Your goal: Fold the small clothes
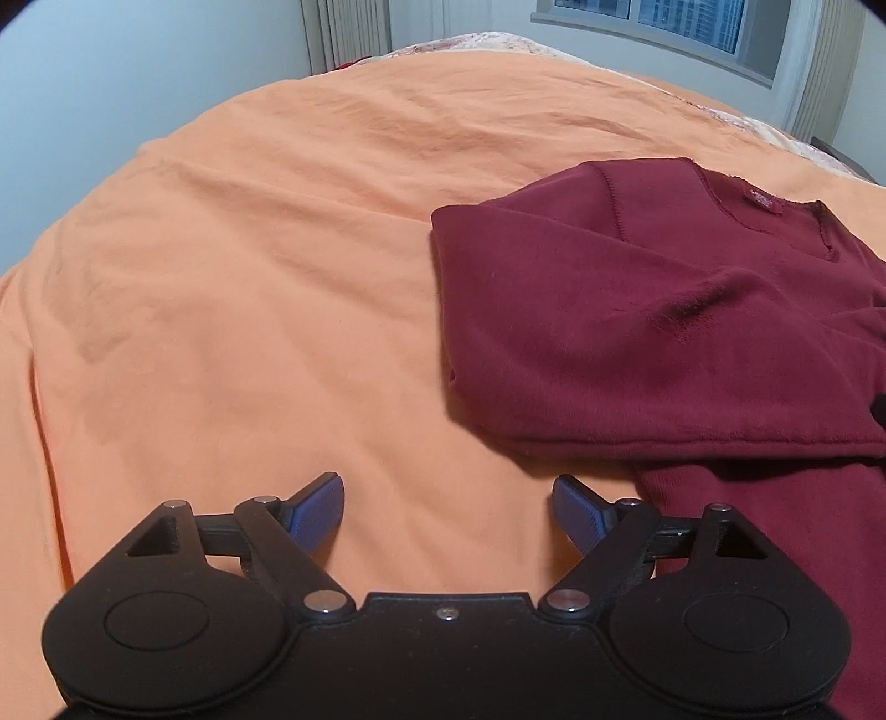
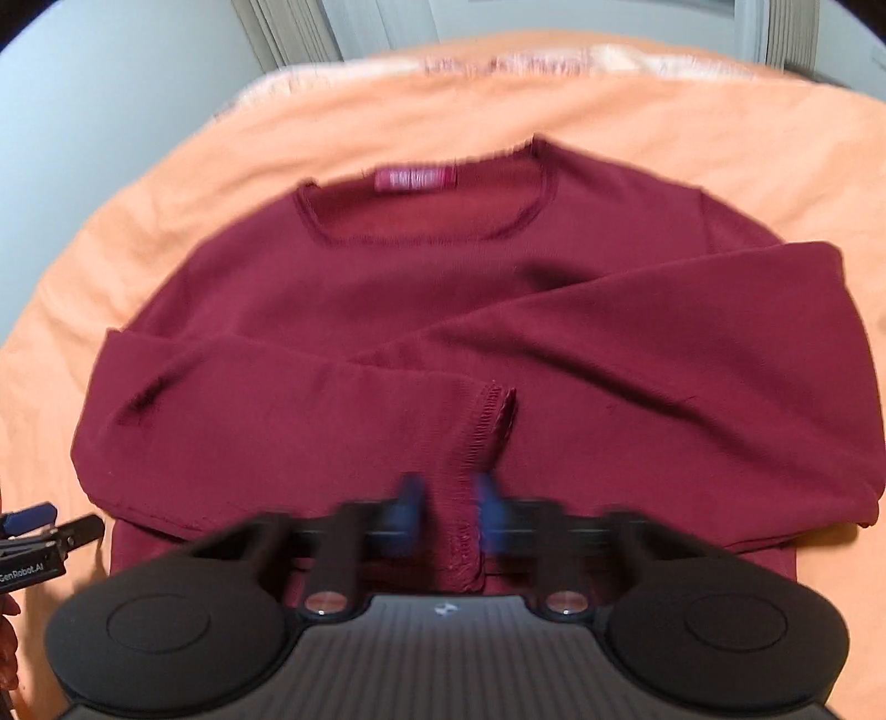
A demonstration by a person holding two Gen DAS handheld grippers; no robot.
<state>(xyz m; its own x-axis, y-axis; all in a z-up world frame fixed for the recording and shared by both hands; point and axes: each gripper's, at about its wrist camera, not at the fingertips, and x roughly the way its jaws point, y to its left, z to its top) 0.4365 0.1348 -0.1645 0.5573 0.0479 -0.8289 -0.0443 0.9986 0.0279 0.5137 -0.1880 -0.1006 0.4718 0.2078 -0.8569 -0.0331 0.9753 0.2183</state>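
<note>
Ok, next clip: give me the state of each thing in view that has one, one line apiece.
Maroon sweater: flat on the bed, both sleeves folded across the chest, body not yet folded.
Sleeve cuff: between the right gripper's fingers.
Left gripper: open, empty, over the orange bedsheet.
Right gripper: nearly closed around the cuff; blur hides contact.

An orange bedsheet (image 1: 249, 277) covers the bed. Beyond its far edge stand a window (image 1: 681, 22), pale curtains (image 1: 343, 33) and a floral cover (image 1: 459, 44).
</note>
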